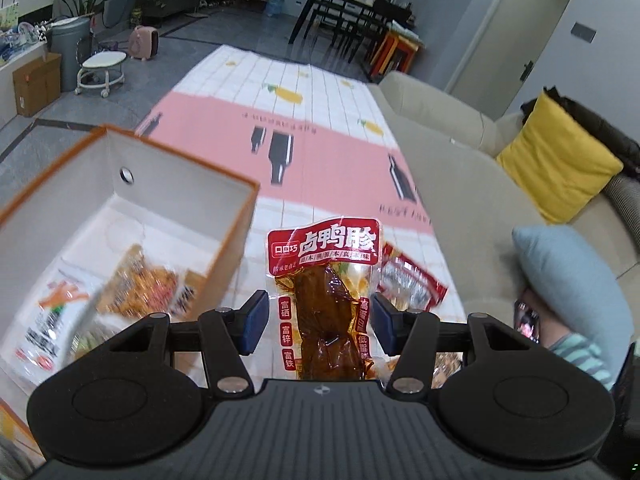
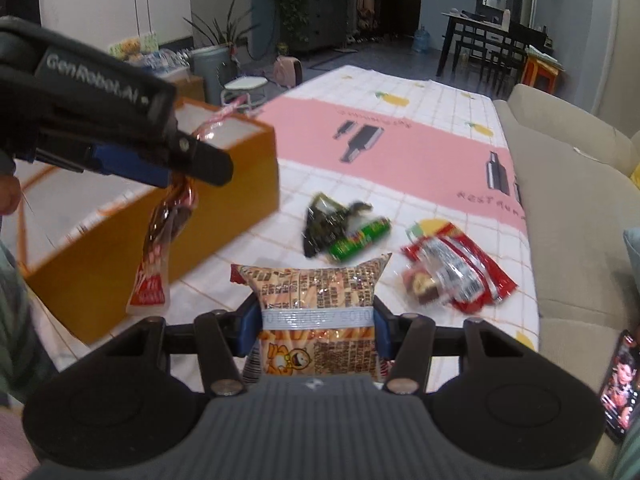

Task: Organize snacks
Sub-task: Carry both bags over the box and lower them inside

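Note:
My left gripper (image 1: 320, 314) is shut on a clear packet of brown braised meat with a red header (image 1: 324, 280), held upright above the table. In the right wrist view the same packet (image 2: 154, 272) dangles from the left gripper (image 2: 180, 170) in front of the orange box (image 2: 224, 184). The box's white inside (image 1: 180, 196) holds several snack bags (image 1: 136, 284). My right gripper (image 2: 318, 320) is shut on a puffy orange-and-yellow snack bag (image 2: 316, 284), its pads pressing both sides.
A green-and-black packet (image 2: 344, 228) and red packets (image 2: 460, 270) lie on the pink-and-white tablecloth (image 2: 420, 152). A beige sofa (image 2: 580, 216) runs along the table's right edge, with a phone (image 2: 620, 384) on it. A yellow cushion (image 1: 556, 160) and a blue cushion (image 1: 568, 280) sit there too.

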Tool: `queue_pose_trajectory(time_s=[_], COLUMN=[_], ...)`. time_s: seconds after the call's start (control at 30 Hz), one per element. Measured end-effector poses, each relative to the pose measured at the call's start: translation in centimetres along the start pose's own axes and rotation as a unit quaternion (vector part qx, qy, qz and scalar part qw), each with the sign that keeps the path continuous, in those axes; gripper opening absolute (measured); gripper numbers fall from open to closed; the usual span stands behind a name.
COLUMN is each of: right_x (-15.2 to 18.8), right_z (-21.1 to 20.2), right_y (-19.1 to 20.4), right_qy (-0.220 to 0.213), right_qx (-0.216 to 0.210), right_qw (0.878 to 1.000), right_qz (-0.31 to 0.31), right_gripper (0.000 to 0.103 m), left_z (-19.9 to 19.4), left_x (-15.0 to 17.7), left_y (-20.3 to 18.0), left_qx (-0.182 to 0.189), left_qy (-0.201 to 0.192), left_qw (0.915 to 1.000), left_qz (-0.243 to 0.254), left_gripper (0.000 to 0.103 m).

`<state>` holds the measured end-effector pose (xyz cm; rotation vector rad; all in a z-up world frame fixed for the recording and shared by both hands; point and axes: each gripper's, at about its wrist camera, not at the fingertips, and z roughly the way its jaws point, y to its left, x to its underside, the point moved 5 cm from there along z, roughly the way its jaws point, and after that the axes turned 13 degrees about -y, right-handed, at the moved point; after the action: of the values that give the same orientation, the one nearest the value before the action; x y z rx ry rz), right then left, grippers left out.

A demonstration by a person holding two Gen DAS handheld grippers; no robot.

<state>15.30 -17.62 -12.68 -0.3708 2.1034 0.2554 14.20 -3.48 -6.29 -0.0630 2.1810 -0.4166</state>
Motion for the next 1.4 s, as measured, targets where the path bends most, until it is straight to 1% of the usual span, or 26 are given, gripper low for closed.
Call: queue_pose_trajectory(time_s=[0.17,0.27,0.43,0.57,0.7,0.93,1.07,1.17,1.27,1.33,1.4], right_x=[-2.6,-4.3,-7.4,-9.6,-11.2,-12.4,-12.5,-12.5,-11.9,-11.4,-10.9], right_z=[0.0,0.3,1.2,2.5,4.4,8.2,10.7,12.6,14.6,15.8,16.2], right_y=[1.0,1.9,3.9,5.6,7.4,9.7,10.4,11.2,12.1,12.6,13.1], right_qy=[-0.014,-0.026,-0.048,-0.061,-0.06,-0.048,-0.03,-0.012,0.007,0.014,0.013], right_qx=[-0.024,-0.04,-0.067,-0.086,-0.101,-0.13,-0.143,-0.155,-0.153,-0.146,-0.147], right_qw=[0.999,0.999,0.997,0.994,0.991,0.983,0.979,0.976,0.972,0.968,0.962], right_qz=[0.023,0.02,-0.004,-0.03,-0.061,-0.117,-0.141,-0.151,-0.181,-0.205,-0.229], right_gripper=[0.053,0.053,0.053,0.052,0.052,0.052,0.052,0.052,0.052,0.052,0.052], left_z=[-1.2,-1.4,-1.2,-0.4,0.6,3.4,5.3,7.0,8.5,9.3,10.1], left_x=[-3.2,-4.9,-7.0,-8.3,-8.9,-9.3,-8.7,-8.0,-7.3,-6.7,-6.1], left_y=[1.3,2.3,3.7,5.1,6.9,9.9,11.1,12.1,13.3,13.9,14.4], left_qx=[0.004,-0.002,-0.025,-0.046,-0.06,-0.074,-0.086,-0.119,-0.147,-0.155,-0.162], left_qy=[-0.006,-0.006,-0.012,-0.009,-0.001,0.033,0.065,0.097,0.115,0.129,0.143], left_qw=[1.0,1.0,0.9986,0.9966,0.9955,0.9944,0.9914,0.985,0.9779,0.9736,0.9685], left_qz=[-0.002,0.005,0.045,0.067,0.074,0.068,0.074,0.079,0.094,0.105,0.123], left_gripper=[0.062,0.062,0.062,0.062,0.062,0.062,0.062,0.062,0.062,0.062,0.062])
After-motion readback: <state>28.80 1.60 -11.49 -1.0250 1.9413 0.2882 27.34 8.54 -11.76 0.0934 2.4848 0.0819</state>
